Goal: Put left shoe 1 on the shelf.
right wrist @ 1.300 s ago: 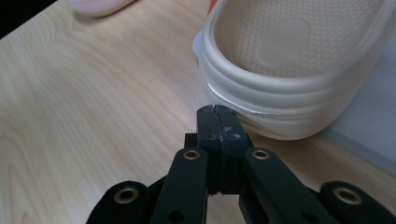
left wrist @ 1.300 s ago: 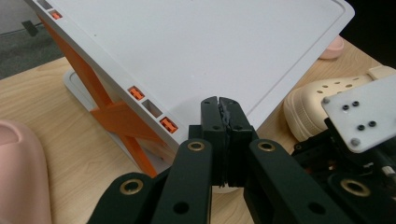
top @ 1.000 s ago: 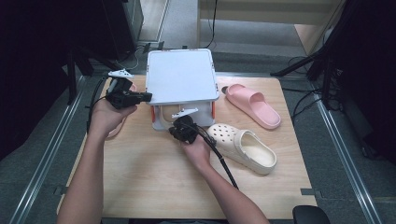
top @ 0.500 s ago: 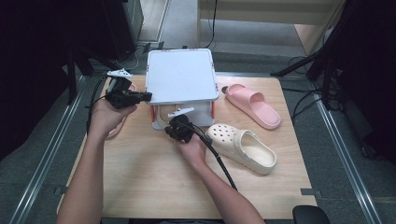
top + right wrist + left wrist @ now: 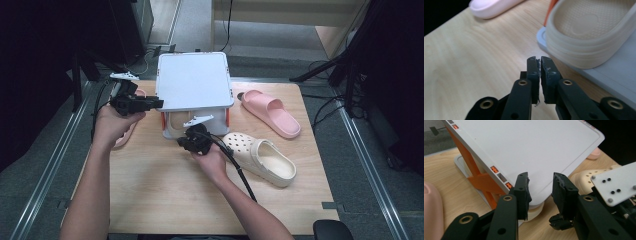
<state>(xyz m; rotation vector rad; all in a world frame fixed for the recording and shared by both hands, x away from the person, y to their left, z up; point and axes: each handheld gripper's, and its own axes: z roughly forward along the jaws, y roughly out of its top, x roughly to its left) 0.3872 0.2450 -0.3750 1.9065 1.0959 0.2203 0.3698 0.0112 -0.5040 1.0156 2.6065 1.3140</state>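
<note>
Pale wood-grain table (image 5: pixel 165 200), smooth white lid (image 5: pixel 194 80), perforated cream clog (image 5: pixel 260 157)

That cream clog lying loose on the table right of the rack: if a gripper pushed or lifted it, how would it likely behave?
The cream clog looks like moulded foam, so probably light and likely to slide on the smooth wooden table rather than tip, given its broad flat sole. Its thick walls suggest it would flex a little under a pinch, not flop. The perforated toe might offer some grip.

No text, label, brand or number can be read anywhere. The white lid (image 5: pixel 529 150) is blank, and both slippers look unmarked, though any small moulded mark on them may be too blurred to tell.
</note>
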